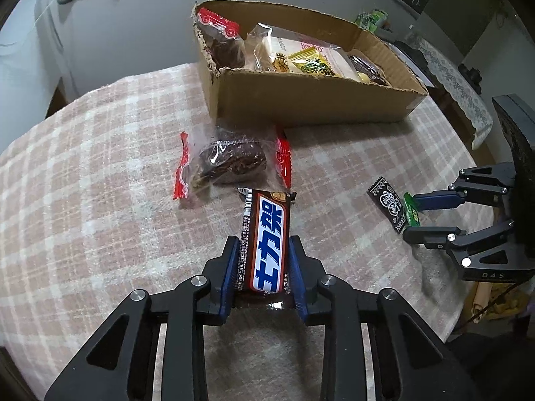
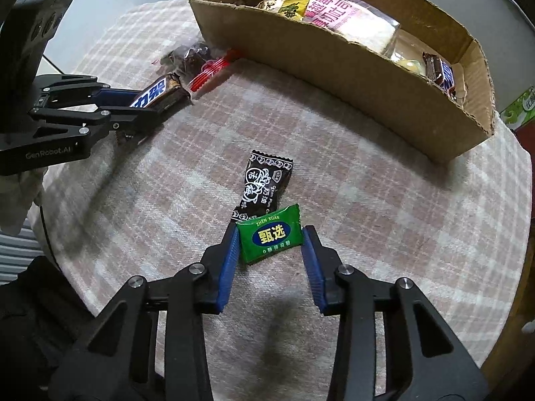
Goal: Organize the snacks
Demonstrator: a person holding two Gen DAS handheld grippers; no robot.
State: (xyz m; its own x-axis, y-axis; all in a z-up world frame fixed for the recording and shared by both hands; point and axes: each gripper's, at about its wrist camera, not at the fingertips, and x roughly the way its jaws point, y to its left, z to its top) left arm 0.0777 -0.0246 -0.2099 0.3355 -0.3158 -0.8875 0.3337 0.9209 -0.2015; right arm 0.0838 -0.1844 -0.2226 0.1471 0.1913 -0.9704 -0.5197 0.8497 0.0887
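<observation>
The left gripper (image 1: 264, 264) is clenched on a Snickers bar (image 1: 267, 244), both blue pads pressed to its long sides; the bar's long axis runs along the fingers, its free end pointing toward the cardboard box (image 1: 301, 100) at the far edge of the plaid-covered table (image 1: 100, 200). The right gripper (image 2: 271, 244) straddles a green mint candy (image 2: 271, 235) lying flat near the right edge, one pad touching and the other just clear, so not yet grasped. A black plum candy (image 2: 264, 183) touches the mint's far side.

"ZHEN XUAN" on green candy wrapper (image 2: 271, 238); "GenRobot.AI" on left gripper (image 2: 152, 108); "DAS" on right gripper (image 1: 413, 215)
</observation>
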